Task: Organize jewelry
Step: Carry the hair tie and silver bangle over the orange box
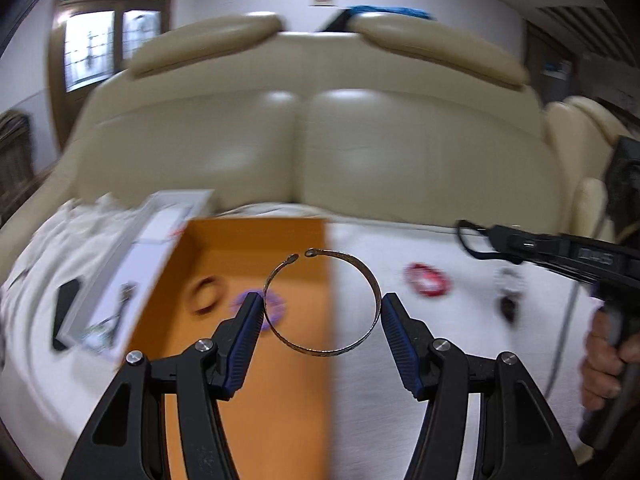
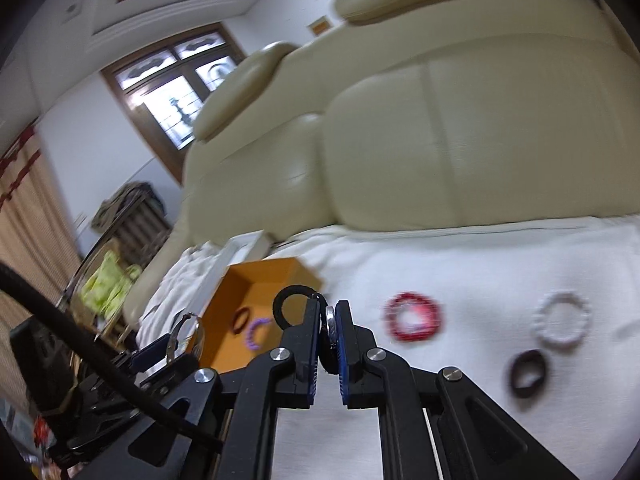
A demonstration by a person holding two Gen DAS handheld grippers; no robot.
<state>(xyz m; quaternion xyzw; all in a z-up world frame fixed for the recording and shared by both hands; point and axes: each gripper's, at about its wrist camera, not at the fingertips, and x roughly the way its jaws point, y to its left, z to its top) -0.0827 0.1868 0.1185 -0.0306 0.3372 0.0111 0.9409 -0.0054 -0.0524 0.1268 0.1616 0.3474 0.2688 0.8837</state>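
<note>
My left gripper (image 1: 322,306) is shut on a thin open metal bangle (image 1: 320,350), holding it above the right edge of an orange box (image 1: 240,380). A brown ring (image 1: 207,294) and a purple bracelet (image 1: 276,306) lie inside the box. My right gripper (image 2: 329,314) is shut on a watch with a black strap (image 2: 287,293), above the white cloth; it also shows at the right of the left wrist view (image 1: 472,236). A red bracelet (image 2: 414,316), a white beaded bracelet (image 2: 562,322) and a dark ring (image 2: 528,372) lie on the cloth.
A white tray (image 1: 132,264) with small items lies left of the orange box. A beige leather sofa (image 1: 312,128) backs the cloth-covered surface (image 2: 480,264). A window and curtains are at the far left.
</note>
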